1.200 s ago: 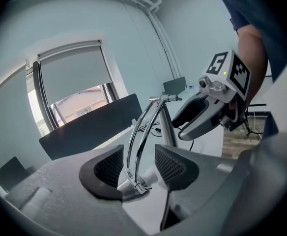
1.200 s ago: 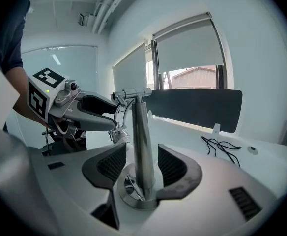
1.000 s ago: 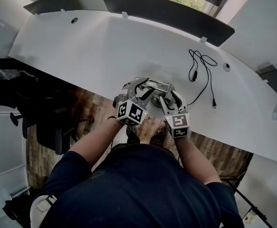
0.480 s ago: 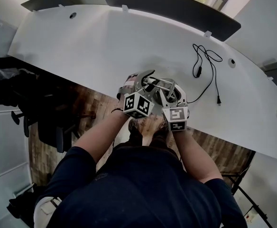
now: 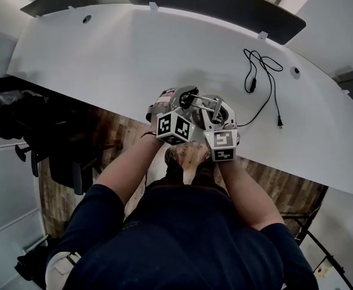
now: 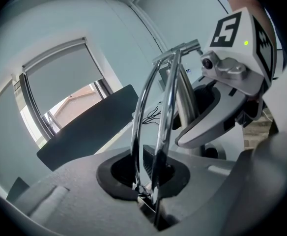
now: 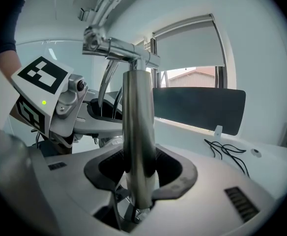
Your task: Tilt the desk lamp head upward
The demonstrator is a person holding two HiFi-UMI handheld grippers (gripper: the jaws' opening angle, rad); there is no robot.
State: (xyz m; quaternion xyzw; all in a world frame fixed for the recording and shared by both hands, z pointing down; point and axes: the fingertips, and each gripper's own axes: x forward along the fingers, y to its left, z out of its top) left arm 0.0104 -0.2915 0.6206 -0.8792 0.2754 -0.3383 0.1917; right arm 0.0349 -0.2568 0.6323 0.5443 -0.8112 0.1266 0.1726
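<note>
White curved surface (image 5: 104,53) fills most of the head view, with a dark panel (image 5: 225,8) along its far edge. Person (image 5: 176,234) stands at the near edge, both forearms reaching in to the middle.

Lamp (image 5: 208,104) sits on the surface right at the near edge, roughly centre, just ahead of the person. It's chrome, with both tools on it. Can't make out the head's tilt from any view.

Left tool (image 6: 151,170): jaws have just been closing, now narrow, clamped on the lamp's twin rods (image 6: 156,112), a thin chrome pair rising side by side to a top crossbar.

Right tool (image 7: 138,173): jaws have just been closing a little, now fairly wide, pads against the lamp's post (image 7: 136,132), a thick upright chrome tube.

The tools sit side by side, left one left of the post, marker cubes nearly touching in the head view.

Black cable (image 5: 264,83) lies loose on the surface, right of the lamp and further back.
</note>
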